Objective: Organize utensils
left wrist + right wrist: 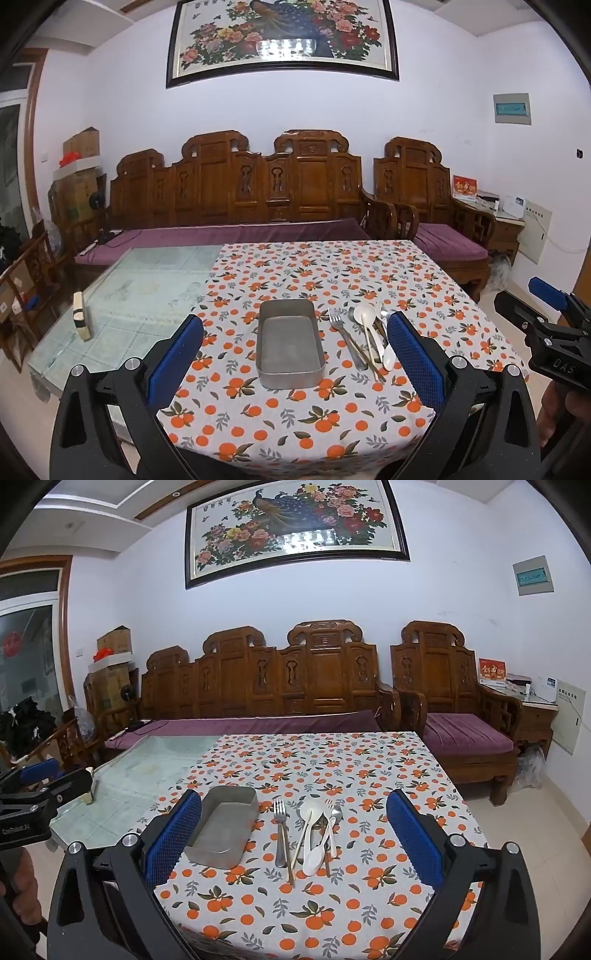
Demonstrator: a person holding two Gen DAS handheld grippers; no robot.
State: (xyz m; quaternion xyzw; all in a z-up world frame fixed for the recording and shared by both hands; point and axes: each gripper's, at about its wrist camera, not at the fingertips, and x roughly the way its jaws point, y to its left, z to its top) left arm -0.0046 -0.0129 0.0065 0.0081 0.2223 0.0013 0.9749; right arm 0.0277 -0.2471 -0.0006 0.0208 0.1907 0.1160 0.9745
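Left gripper (295, 347): jaws spread fully wide, nothing between the blue pads (177, 354), held above the near edge of the table. Right gripper (295, 827): likewise wide open and empty (each unit also shows at the edge of the other's view).

Tablecloth (332, 904): orange-fruit print, covering the right portion of the table; bare glass top (147, 280) exposed at 9 o'clock.

Metal tray (290, 345): rectangular, empty, resting on the cloth at centre of the left view.

Utensils, just beside the tray at 3 o'clock: metal fork (280, 827) nearest the tray, apart from the rest; white spoon (310, 834), chopsticks (295, 853), a small white fork (330, 823) and a metal spoon (335, 814) lying overlapped in a loose pile.

Small block (81, 314): upright on the glass at 9 o'clock.

Carved wooden bench (236, 192) with purple cushions at 12 o'clock; framed floral picture (280, 37) above it.
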